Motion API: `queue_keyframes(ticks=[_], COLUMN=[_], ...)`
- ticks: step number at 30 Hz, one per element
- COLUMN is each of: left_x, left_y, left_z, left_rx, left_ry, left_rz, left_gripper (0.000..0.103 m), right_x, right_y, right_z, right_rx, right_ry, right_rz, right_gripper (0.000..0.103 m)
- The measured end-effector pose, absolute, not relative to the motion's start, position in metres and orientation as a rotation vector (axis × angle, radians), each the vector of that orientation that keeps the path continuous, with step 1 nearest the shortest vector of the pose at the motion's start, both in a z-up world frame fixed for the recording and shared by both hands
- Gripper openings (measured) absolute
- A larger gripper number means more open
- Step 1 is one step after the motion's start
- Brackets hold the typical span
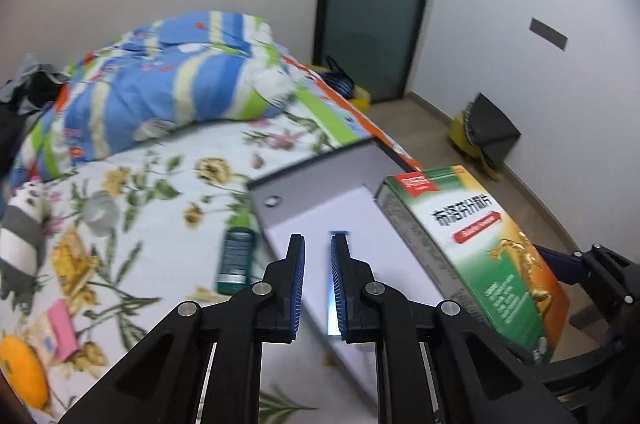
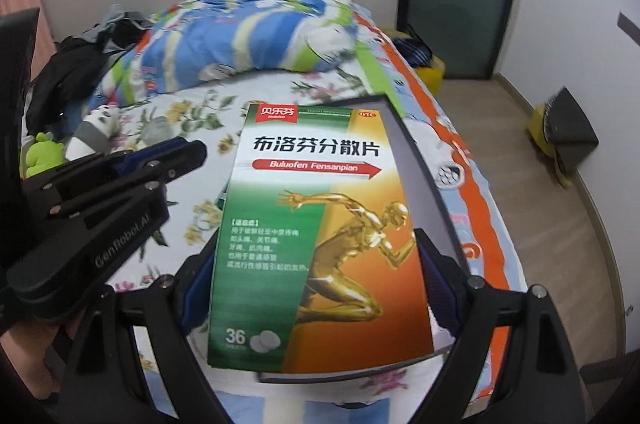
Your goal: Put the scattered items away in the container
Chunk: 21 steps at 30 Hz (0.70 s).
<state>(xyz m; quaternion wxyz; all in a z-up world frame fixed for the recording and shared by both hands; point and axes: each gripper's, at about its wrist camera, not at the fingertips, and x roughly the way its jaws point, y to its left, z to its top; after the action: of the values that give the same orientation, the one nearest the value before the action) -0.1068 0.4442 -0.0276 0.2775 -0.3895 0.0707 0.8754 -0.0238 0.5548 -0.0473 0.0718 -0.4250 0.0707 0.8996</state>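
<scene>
Clamping the medicine box (image 2: pixel 312 224) between the pads of the right gripper (image 2: pixel 316 260), one pad on each long side near the lower end, with the long axis running straight out along the fingers toward the far edge of the bed. Hanging just above the grey container (image 1: pixel 320 180), which sits by the right edge of the bed, so seemingly needing only a lowering and a release rather than any sideways travel. Hovering beside it on the left with the left gripper (image 1: pixel 318 244), fingers narrowly apart and holding nothing, aimed over the container's near left part. Lying outside the container and well nearer that empty gripper: a green bottle (image 1: pixel 236 256) just beside the container's left wall, long axis pointing away, then a pink packet (image 1: pixel 62 328), an orange (image 1: pixel 22 368) and a panda toy (image 1: pixel 24 224) toward the left edge of the bed. Seen from the right wrist, only the box's printed face, hiding most of the container beneath it; seen from the left wrist, the box side-on over the container's right side, plus the bare floor there. Visible from the right wrist alone, a green frog toy (image 2: pixel 42 152) by the panda.
</scene>
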Motion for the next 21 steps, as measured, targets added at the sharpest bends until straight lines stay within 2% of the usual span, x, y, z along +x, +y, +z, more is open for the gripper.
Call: queue_keyframes(ticks=[6, 8, 10, 12, 21], left_x=[-0.12, -0.127, -0.131, -0.134, -0.167], left_y=[0.484, 0.488, 0.486, 0.478, 0.418], left_z=[-0.064, -0.076, -0.083, -0.084, -0.078], left_rx=[-1.198, -1.262, -1.288, -1.268, -1.214], left_ry=[0.211, 0.224, 0.201, 0.16, 0.155], left_rz=[2.242, 2.231, 2.223, 2.237, 2.373], left_gripper=[0.014, 0.026, 0.061, 0.07, 0.07], right_x=[-0.041, -0.044, -0.045, -0.044, -0.049], right_y=[0.58, 0.583, 0.588, 0.593, 0.554], right_z=[-0.086, -0.101, -0.11, -0.116, -0.069], right_rx=[-1.409, -1.436, -1.435, -1.437, -1.276], right_ry=[0.232, 0.192, 0.174, 0.191, 0.205], right_rz=[2.601, 2.544, 2.506, 2.486, 2.625], right_gripper=[0.089, 0.092, 0.094, 0.094, 0.093])
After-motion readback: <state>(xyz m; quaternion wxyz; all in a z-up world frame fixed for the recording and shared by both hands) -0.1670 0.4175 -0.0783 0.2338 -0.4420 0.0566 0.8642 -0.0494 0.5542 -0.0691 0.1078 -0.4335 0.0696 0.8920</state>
